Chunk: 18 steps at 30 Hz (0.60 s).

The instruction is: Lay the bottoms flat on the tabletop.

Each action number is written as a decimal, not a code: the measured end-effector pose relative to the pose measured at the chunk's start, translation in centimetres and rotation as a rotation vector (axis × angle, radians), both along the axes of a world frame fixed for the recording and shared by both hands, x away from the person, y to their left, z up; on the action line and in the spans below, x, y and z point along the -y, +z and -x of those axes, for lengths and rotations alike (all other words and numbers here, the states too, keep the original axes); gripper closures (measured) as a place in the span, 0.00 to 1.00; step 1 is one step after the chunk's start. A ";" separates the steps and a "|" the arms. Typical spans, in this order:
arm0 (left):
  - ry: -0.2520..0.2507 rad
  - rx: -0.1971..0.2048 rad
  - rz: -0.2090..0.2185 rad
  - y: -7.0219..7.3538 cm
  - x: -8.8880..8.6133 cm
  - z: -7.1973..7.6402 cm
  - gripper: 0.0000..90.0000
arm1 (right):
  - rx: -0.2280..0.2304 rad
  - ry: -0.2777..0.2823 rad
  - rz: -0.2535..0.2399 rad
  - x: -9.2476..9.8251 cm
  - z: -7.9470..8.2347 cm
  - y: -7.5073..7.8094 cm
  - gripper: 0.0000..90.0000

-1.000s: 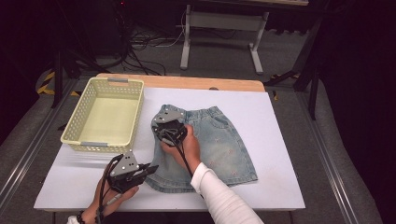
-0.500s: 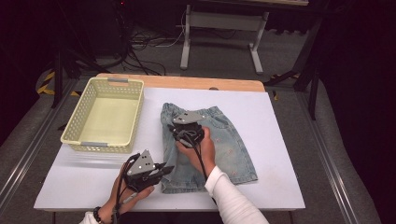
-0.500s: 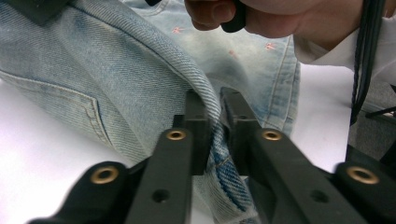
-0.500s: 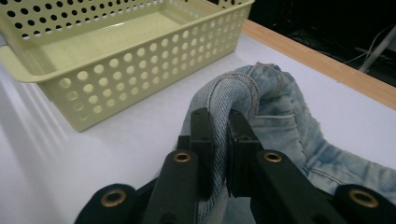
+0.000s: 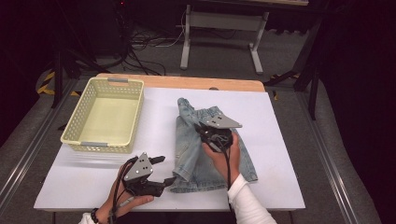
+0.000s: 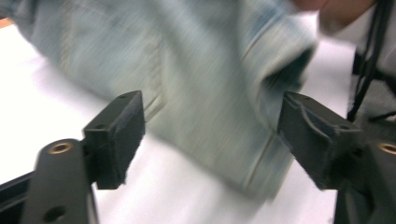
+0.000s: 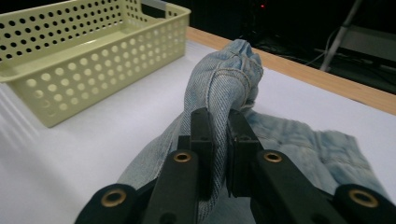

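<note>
Light blue denim shorts (image 5: 194, 156) lie on the white table (image 5: 280, 140), waist at the far end. My right gripper (image 5: 208, 132) is over their middle, shut on a pinched fold of denim (image 7: 224, 79) that bulges above its jaws (image 7: 219, 135). The shorts' left side is drawn in, leaving them narrower. My left gripper (image 5: 166, 169) sits at the near left hem; its jaws have just been opening. They now stand wide apart (image 6: 210, 135), with the hem (image 6: 261, 168) just beyond them and untouched by the pads.
A pale yellow perforated basket (image 5: 95, 144) stands empty at the table's left, also in the right gripper view (image 7: 93, 60). A wooden strip (image 5: 187, 81) runs along the far edge. Cables and a metal stand are on the floor behind.
The right gripper has carried its fold of denim to the right, pulling the shorts' left side over. The left gripper has slid right along the near edge, and its jaws have opened off the hem.
</note>
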<state>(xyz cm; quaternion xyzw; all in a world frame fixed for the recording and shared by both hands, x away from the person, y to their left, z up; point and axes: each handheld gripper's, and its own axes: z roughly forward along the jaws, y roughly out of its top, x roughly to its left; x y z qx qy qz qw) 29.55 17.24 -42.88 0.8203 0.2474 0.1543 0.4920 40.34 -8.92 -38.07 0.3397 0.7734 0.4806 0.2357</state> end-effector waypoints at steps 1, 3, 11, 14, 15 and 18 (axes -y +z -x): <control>0.000 -0.001 -0.012 -0.1 -0.1 0.0 0.24 | -0.002 -0.011 -0.004 0.7 0.2 0.0 0.93; -0.002 -0.001 -0.029 -0.3 -0.1 0.0 0.22 | -0.010 -0.031 -0.010 2.0 0.5 -0.2 0.93; -0.008 -0.015 -0.085 -1.0 0.4 0.0 0.20 | -0.029 -0.105 -0.012 6.0 0.9 -0.8 0.93; -0.011 -0.023 -0.096 -1.2 0.6 -0.1 0.20 | -0.043 -0.127 -0.024 7.2 0.7 -1.0 0.93; -0.014 -0.021 -0.101 -1.3 0.6 -0.1 0.20 | -0.048 -0.136 -0.023 7.5 0.6 -1.1 0.93; -0.011 -0.029 -0.106 -1.4 0.7 -0.1 0.20 | -0.057 -0.156 -0.022 8.2 0.5 -1.4 0.93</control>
